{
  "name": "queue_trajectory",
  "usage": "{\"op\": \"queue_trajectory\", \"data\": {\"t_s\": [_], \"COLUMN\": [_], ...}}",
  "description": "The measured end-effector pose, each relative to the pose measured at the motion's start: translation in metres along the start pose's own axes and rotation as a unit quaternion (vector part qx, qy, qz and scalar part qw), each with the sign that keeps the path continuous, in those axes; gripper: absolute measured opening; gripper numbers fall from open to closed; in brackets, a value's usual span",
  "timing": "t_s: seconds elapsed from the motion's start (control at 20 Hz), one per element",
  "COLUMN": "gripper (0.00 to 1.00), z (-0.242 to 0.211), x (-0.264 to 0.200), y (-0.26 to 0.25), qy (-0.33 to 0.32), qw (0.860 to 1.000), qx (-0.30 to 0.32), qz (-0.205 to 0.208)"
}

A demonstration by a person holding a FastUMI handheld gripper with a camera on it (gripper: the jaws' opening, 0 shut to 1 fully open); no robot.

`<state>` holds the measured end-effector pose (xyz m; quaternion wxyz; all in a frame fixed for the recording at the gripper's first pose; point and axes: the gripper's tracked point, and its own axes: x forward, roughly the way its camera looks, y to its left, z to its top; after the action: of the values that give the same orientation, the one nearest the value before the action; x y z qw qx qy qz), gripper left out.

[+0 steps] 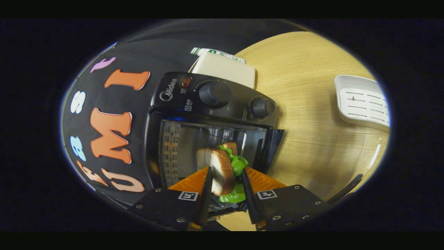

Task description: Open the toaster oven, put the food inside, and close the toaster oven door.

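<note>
Hand-held gripper (226,180) clamps sandwich (222,170) between both fingers (lettuce sticking out) | sandwich at mouth of open toaster oven (211,114) | oven on wooden bench (305,114) | white tray (364,102) well apart

The gripper (227,180) points toward twelve o'clock, its two fingers (207,189) drawn close and pressing from nine and three o'clock on the sandwich (222,170) held between them.
</note>
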<state>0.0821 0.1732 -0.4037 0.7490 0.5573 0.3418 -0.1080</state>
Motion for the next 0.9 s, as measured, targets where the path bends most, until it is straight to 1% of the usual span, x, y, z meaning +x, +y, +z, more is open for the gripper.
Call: {"op": "queue_trajectory", "data": {"t_s": [0.05,0.1,0.15,0.2,0.3,0.45,0.55,0.6,0.65,0.75,0.9], "gripper": [0.55,0.68,0.75,0.87,0.96,0.98,0.98,0.98,0.98,0.98,0.98], "z": [-0.004,-0.008,-0.009,-0.011,-0.012,-0.016,-0.018,-0.021,-0.024,-0.029,-0.034], "x": [-0.004,-0.004,-0.005,-0.008,-0.018,-0.055,-0.082,-0.093,-0.107,-0.13,-0.156], "y": [0.007,0.008,0.006,0.002,-0.004,-0.011,-0.005,-0.002,-0.001,-0.007,-0.029], "qy": [0.01,0.014,0.014,0.015,0.019,0.013,0.015,0.02,0.023,0.029,0.037], "qw": [1.0,1.0,1.0,1.0,0.999,0.994,0.988,0.981,0.972,0.946,0.907], "qx": [0.002,0.0,-0.005,-0.014,-0.036,-0.1,-0.154,-0.191,-0.235,-0.323,-0.42], "qz": [0.007,0.006,-0.002,-0.013,-0.025,-0.038,-0.023,-0.016,-0.013,-0.009,-0.02]}}
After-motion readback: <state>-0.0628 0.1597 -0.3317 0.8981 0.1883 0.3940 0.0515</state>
